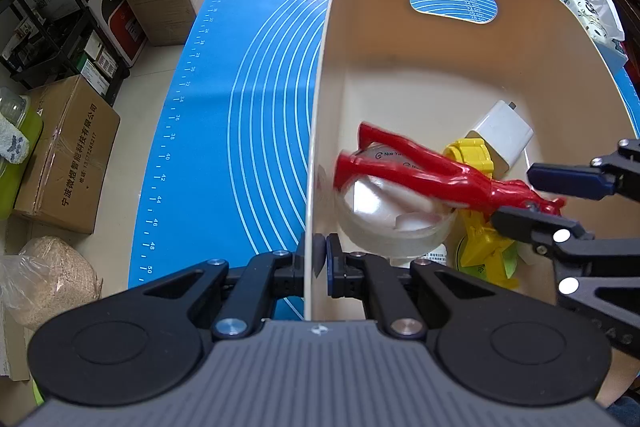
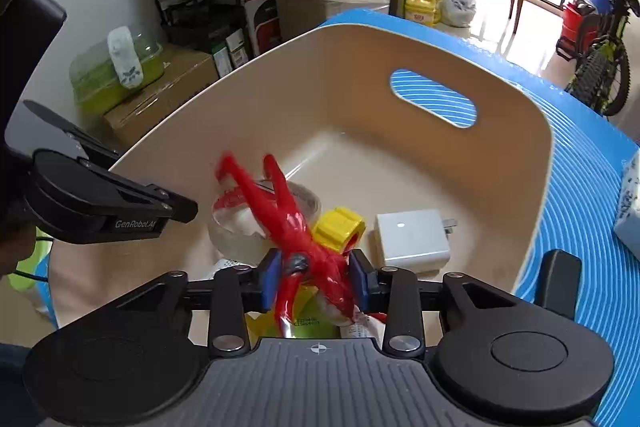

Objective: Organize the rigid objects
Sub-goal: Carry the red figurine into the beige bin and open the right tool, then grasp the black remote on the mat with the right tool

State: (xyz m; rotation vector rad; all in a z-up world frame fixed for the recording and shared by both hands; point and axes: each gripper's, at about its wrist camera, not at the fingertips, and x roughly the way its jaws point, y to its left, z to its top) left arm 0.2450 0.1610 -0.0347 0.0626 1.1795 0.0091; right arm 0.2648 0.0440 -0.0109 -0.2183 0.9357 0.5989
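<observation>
The left gripper (image 1: 322,253) pinches the bin wall (image 1: 316,131). The right gripper (image 2: 316,281) holds the red figure (image 2: 296,227) over the charger (image 2: 412,239) ahead; release remains.

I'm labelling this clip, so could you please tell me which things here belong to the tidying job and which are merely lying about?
Job:
bin, gripped at its wall by the left tool
red figure, held by the right tool
tape roll
white charger
yellow toy

Lying about:
blue mat
cardboard boxes
bicycle
yellow jugs
</observation>
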